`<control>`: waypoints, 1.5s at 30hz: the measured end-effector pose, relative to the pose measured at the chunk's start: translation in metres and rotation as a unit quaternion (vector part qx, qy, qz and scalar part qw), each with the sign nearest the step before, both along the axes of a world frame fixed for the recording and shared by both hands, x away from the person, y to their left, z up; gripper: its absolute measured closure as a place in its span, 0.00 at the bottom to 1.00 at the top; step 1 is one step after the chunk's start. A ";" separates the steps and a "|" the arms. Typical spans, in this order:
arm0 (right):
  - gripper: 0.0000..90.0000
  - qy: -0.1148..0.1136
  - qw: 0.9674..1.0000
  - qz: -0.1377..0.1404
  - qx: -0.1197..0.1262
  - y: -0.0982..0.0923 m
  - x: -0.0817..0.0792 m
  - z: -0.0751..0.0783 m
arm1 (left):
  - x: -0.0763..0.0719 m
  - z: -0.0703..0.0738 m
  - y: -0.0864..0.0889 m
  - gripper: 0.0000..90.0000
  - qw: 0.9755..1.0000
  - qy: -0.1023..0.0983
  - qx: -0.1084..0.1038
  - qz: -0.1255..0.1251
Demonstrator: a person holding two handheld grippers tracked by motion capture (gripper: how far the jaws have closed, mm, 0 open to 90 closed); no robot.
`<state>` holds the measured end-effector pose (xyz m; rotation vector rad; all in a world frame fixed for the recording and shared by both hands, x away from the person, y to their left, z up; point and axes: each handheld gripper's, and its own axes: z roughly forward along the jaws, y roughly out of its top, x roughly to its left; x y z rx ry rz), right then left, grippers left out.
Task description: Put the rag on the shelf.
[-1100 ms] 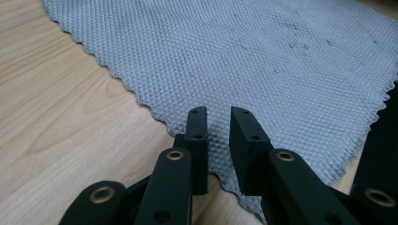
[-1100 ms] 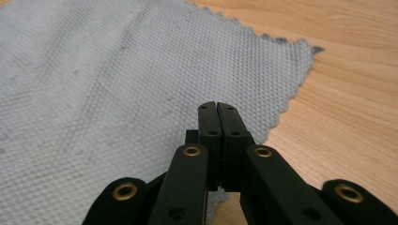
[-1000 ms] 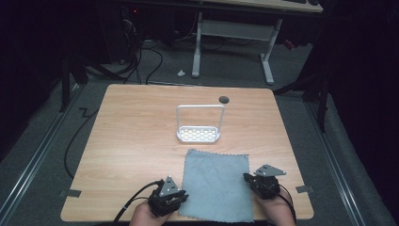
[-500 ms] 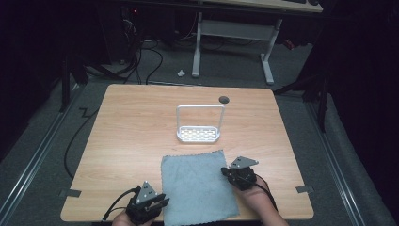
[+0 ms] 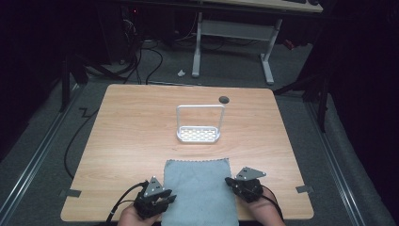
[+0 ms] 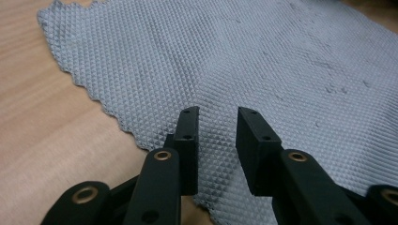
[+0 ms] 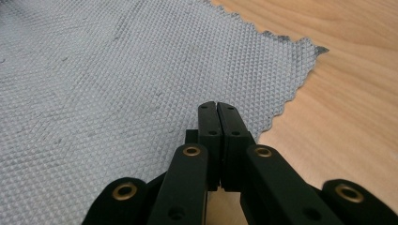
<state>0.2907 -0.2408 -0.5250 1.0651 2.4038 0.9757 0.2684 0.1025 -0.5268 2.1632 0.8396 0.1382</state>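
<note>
Two claws (image 5: 169, 198) (image 5: 229, 180) — one cloth (image 5: 200, 188)

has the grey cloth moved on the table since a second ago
Yes. The grey cloth has slid toward the table's left edge: a second ago it lay mostly right of the white rack, now it sits centred below it.

One grey cloth (image 5: 199, 190), one white wire rack (image 5: 199, 124), two grippers, left (image 5: 162, 200) and right (image 5: 231, 181), one bench (image 5: 136, 122); two bits of tape, apparently, at its corners.
</note>
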 end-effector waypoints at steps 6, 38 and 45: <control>1.00 -0.002 1.000 0.012 -0.014 0.002 -0.014 0.003 | 0.008 0.005 0.005 0.76 1.000 -0.004 0.002 0.008; 0.69 0.017 0.992 -0.117 0.051 -0.002 0.050 0.007 | 0.085 -0.008 0.000 0.97 0.994 -0.038 -0.006 0.105; 0.75 0.011 0.993 -0.112 0.037 0.001 0.056 -0.003 | 0.084 -0.008 0.000 0.97 0.994 -0.038 -0.005 0.105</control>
